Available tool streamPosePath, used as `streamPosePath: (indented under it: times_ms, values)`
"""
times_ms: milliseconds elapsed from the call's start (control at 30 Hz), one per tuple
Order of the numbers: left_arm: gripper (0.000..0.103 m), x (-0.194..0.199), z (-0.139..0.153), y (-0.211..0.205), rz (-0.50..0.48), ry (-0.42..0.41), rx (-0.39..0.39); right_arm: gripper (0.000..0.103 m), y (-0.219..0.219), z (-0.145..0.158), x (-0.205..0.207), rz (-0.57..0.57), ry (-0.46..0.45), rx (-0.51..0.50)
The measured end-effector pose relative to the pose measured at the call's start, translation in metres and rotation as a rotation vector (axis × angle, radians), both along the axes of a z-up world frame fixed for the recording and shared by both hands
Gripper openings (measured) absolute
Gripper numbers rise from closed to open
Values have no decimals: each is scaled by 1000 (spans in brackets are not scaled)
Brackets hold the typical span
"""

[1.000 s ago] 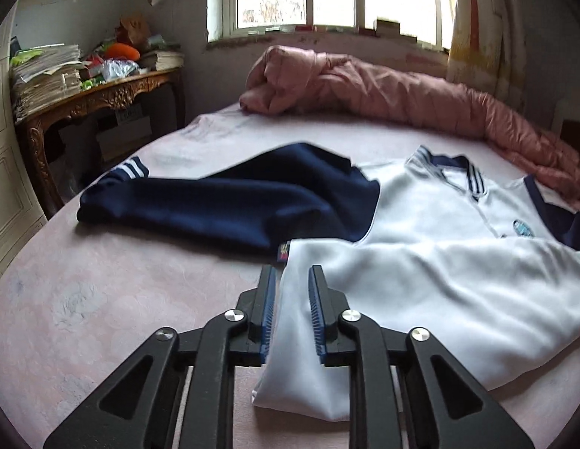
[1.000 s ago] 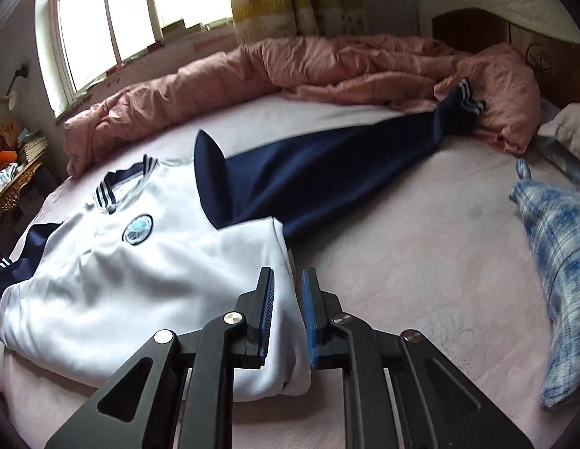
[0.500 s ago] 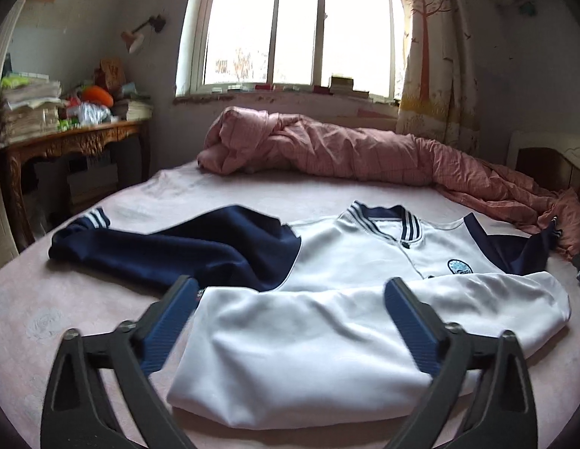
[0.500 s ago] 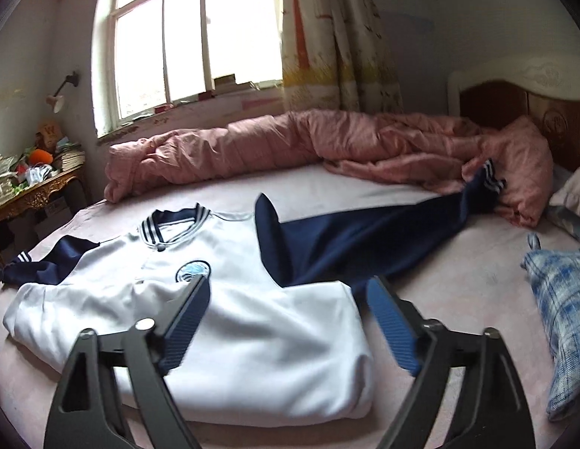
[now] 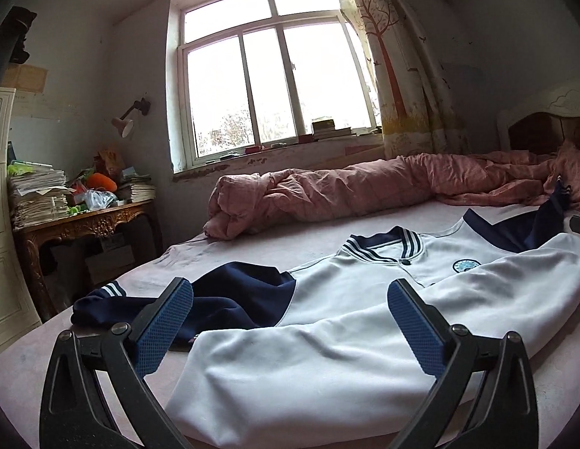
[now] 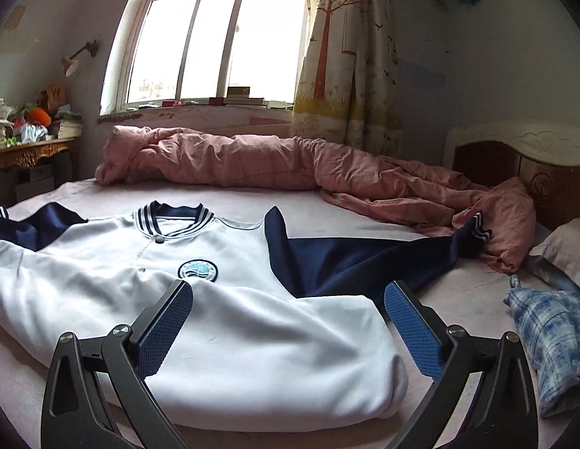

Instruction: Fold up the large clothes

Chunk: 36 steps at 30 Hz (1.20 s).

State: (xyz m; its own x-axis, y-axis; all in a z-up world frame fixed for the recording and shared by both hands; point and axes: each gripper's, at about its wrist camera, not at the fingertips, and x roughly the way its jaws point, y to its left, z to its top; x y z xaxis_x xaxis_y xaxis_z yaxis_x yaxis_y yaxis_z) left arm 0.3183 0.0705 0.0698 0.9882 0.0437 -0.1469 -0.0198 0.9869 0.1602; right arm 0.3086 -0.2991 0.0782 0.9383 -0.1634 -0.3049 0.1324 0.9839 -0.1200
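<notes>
On the pink bed [image 5: 252, 250], a white jacket [image 5: 346, 355] with navy sleeves lies front up, its lower half doubled over the chest so that the fold runs along the near edge. In the left wrist view we see the left gripper [image 5: 290, 327] with its jaws spread wide and nothing between the blue pads [image 5: 162, 325]; the white fold sits beyond them toward 12 o'clock, apart from both fingers. One navy sleeve [image 5: 215, 301] stretches toward 9 o'clock, ending in a striped cuff [image 5: 112, 290], and the striped collar [image 5: 383, 249] stands at about 1 o'clock. In the right wrist view we see the right gripper [image 6: 288, 327], whose jaws are opening and already stand wide, gripping nothing; the jacket's folded corner lies under and beyond them. A round badge [image 6: 197, 271] sits on the chest at 11 o'clock from this gripper, and the other navy sleeve [image 6: 364, 258] runs toward 2 o'clock, its cuff resting against a rumpled pink quilt [image 6: 327, 172]. We note a blue checked cloth [image 6: 552, 336] at 3 o'clock, well apart from the jacket. Behind the quilt, at 12 o'clock, stand a window [image 5: 267, 86] and a patterned curtain [image 6: 338, 60]; a carved wooden table [image 5: 84, 224] piled with papers occupies 10 o'clock in the left view.
</notes>
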Motion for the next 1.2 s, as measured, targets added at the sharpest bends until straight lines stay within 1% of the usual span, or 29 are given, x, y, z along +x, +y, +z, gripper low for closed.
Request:
streamPosePath:
  times_ms: [133,200,267,300,333,400,433,467,500,533,567,600,667,700,733,767,800,867,900,933,967,1000,1033,1067,1100,1133,1167,1200]
  values:
    - [103,-4,-2,-5,-5,2,25,103,-8,0,1,18,24,51]
    - [103,-4,-2,-7,-15,14,27,103,-13,-2,5,46,77,97]
    - [103,0,-4,-7,-13,49,22,103,-18,-6,13,77,148,144]
    - [103,5,-5,-6,-11,92,13,103,-21,-9,17,77,176,159]
    - [103,11,-6,-3,-25,152,-16,103,-25,-12,20,66,202,177]
    - [103,22,-7,7,-77,289,-120,103,-37,-17,24,48,240,228]
    - [102,25,-7,9,-100,365,-159,103,-43,-17,26,56,262,257]
    - [102,23,-2,12,-113,397,-174,103,-46,-16,29,69,307,268]
    - [102,17,5,12,-118,393,-152,103,-47,-15,33,104,378,257]
    - [102,10,12,10,-123,383,-96,103,-44,-12,32,178,436,227]
    - [101,1,17,5,-157,371,-32,103,-41,-8,27,232,438,197]
    - [101,-7,18,-1,-218,379,30,103,-37,-5,21,260,434,164]
    - [101,-20,11,-13,-358,439,121,103,-23,-5,12,338,478,91]
    - [100,-24,6,-21,-388,445,167,103,-13,-8,9,388,513,55]
    - [96,-27,0,-29,-385,448,224,103,-1,-16,6,430,555,7]
    - [95,-26,-7,-36,-374,465,275,103,10,-24,6,438,589,-54]
    - [95,-24,-16,-42,-364,485,305,103,21,-34,7,422,612,-123]
    - [94,-12,-34,-48,-334,553,330,103,38,-56,12,352,642,-259]
    - [94,-3,-45,-48,-301,586,349,103,43,-66,16,327,657,-297]
    - [94,5,-56,-49,-260,611,376,103,45,-71,18,321,655,-306]
    - [95,12,-67,-49,-218,632,407,103,45,-71,19,316,622,-298]
    - [97,15,-74,-45,-202,633,402,103,44,-70,20,296,595,-300]
    - [99,18,-73,-42,-188,624,373,103,41,-70,24,242,562,-317]
    - [98,22,-71,-39,-151,613,350,102,37,-72,28,180,536,-343]
    - [98,26,-71,-37,-97,589,352,98,32,-76,33,116,520,-375]
    - [99,30,-75,-33,-47,580,367,93,27,-80,38,85,524,-375]
    - [99,33,-77,-30,-25,587,359,91,18,-80,41,99,539,-312]
    - [98,34,-76,-25,-26,592,336,86,13,-77,42,120,543,-267]
